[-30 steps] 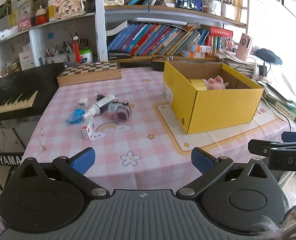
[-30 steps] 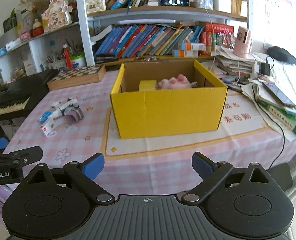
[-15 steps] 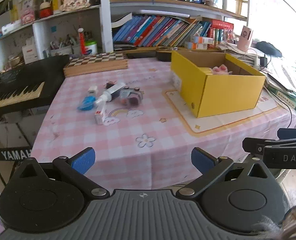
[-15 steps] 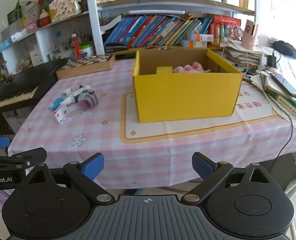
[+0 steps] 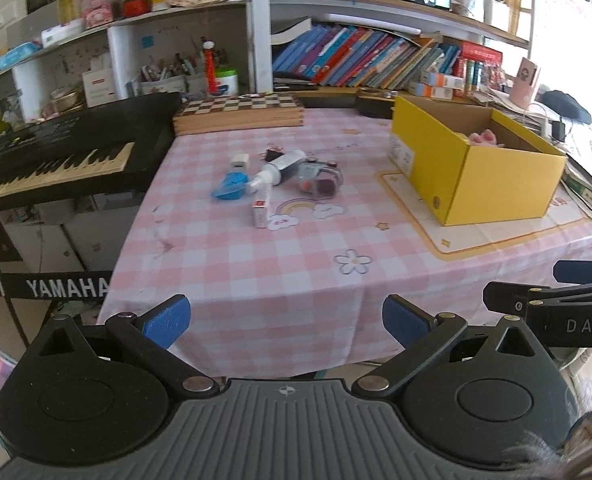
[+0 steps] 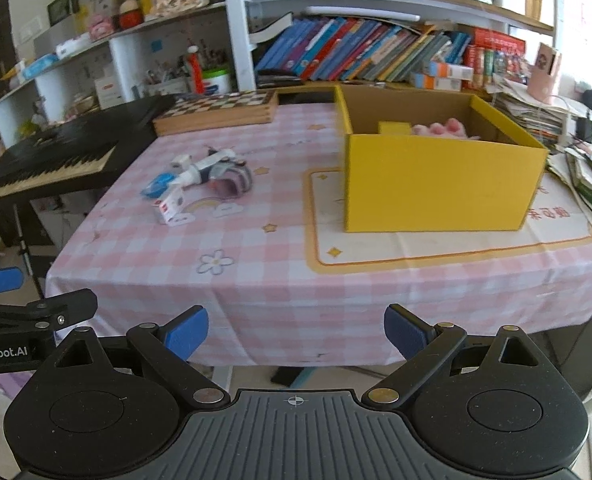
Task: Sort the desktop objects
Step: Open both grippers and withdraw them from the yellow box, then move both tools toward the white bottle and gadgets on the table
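While both grippers are hanging short of the near edge of the surface, nothing is being held.

Left gripper point(image 5: 286, 318): fingers spread wide and empty, pointing over the near edge toward the cluster of loose items.

Right gripper point(image 6: 296, 330): fingers likewise parted and empty, facing the yellow box point(image 6: 440, 184).

Surface point(image 5: 296, 264): carrying a pink checked cloth, with everything on it lying well apart from both grippers.

Cluster: sitting on the left half of the surface, ahead of the left gripper and slightly left of its centre line; from the right gripper it is lying far off to the left.

White tube point(image 5: 278, 168): lying flat, long axis running diagonally from near-left to far-right, cap end nearer the camera.

Small red-and-white carton point(image 5: 260, 212): lying flat just in front of the tube, nearest item to the left gripper, long axis pointing roughly toward it.

Blue item point(image 5: 230, 186): resting just left of the tube; its kind is too unclear to name.

Grey-and-pink item point(image 5: 320, 178): lying just right of the tube, seemingly touching it.

Yellow box, contents: standing open-topped on the right half, already holding something pink point(image 6: 444, 128).

Nearer hand, as judged: the left gripper is looking better placed for the cluster, the right for the box.

Step, as judged: sorting is appearing partly done, with the cluster waiting for a first reach.
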